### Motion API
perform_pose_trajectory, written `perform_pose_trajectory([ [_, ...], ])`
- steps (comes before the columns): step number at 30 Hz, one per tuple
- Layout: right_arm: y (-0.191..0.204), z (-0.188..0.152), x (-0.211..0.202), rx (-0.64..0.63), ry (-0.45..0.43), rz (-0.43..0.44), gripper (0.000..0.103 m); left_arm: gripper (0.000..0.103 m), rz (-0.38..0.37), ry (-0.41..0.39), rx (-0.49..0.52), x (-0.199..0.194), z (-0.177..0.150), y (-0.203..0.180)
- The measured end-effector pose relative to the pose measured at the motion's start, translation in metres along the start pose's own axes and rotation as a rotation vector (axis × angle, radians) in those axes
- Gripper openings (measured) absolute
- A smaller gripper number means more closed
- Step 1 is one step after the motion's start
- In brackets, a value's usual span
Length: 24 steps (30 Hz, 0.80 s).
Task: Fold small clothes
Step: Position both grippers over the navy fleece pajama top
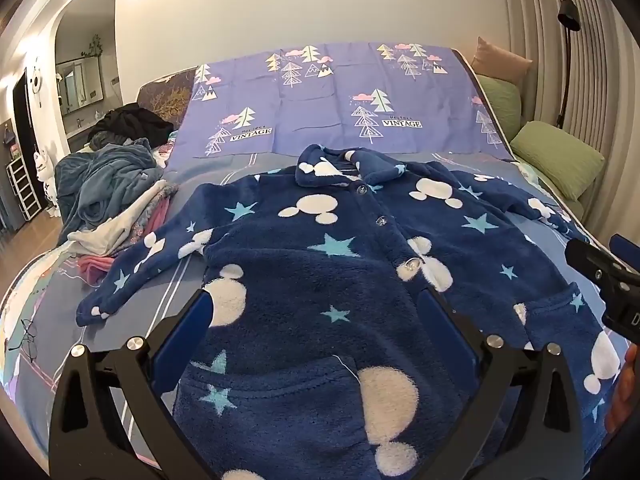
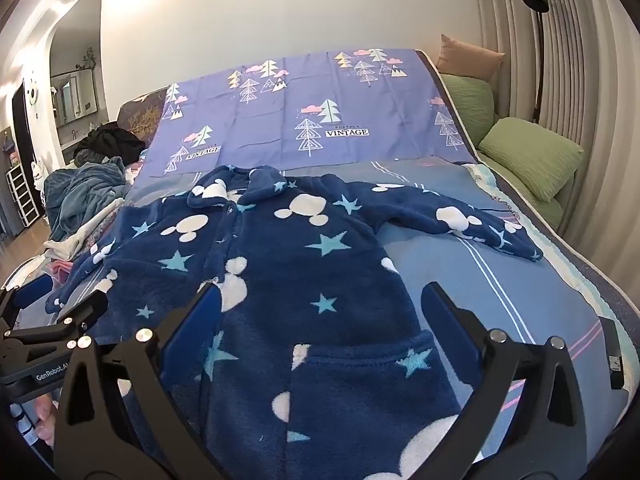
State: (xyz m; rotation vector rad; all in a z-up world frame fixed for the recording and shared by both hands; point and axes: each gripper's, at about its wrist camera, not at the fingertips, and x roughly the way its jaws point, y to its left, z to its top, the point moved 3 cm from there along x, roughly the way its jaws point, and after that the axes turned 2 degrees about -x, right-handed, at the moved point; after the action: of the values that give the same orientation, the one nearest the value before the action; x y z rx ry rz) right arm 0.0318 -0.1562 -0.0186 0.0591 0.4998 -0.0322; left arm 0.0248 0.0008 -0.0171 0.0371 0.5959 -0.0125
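Fleece pyjama top (image 1: 320, 264) lies flat mid-bed (image 2: 500, 272), buttoned; looks soft, thick, limp. Left gripper (image 1: 316, 316) and right gripper (image 2: 320, 312) both spread apart, empty. Best grab: sleeve cuffs or hem corners.

Fleece jacket (image 1: 320, 280) hem off-frame.

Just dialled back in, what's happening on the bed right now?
A person holds tongs in each hand over a navy fleece pyjama top spread flat and buttoned on the bed, both sleeves out to the sides. The left tongs and right tongs are both wide open above its lower part, gripping nothing. No fold has been made yet. A heap of other clothes lies at the bed's left side.
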Motion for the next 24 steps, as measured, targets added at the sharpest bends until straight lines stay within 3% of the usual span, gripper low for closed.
perform_pose_trajectory([
  [24,0.048,0.009,0.014,-0.101,0.041,-0.008,0.101,0.102,-0.014,0.027,-0.056,0.015,-0.010,0.043],
])
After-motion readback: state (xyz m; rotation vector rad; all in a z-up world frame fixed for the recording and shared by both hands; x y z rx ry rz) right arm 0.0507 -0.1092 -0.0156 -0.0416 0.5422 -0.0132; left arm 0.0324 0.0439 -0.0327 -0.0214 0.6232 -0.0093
